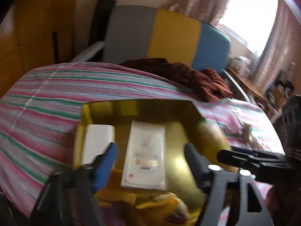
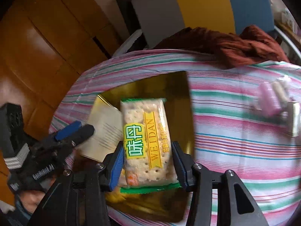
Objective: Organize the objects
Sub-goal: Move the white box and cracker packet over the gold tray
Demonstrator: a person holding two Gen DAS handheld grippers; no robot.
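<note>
The right claw (image 2: 148, 162) pinches a light, crinkly, breakable cracker packet (image 2: 146, 141) by its long edges over the yellow box (image 2: 180, 94) on the striped bed (image 2: 235, 150), where the spread, empty left claw (image 1: 150, 156) hovers above a stiff booklet (image 1: 144, 154).

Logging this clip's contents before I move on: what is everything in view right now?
sheet: one, pink-green striped, across the foreground
box: one, gold, open, on sheet
flat pack: one, white, inside box
small carton: one, white, inside box, left
cracker packet: one, green-edged, over box
small packets: several, pink-white, on sheet, blurred
cloth: one, brown, sheet's far edge
headboard: one, grey-yellow-blue, behind cloth
left hand-held gripper: one, black, blue pads, open, over box
right hand-held gripper: one, black, blue pads, shut on cracker packet
</note>
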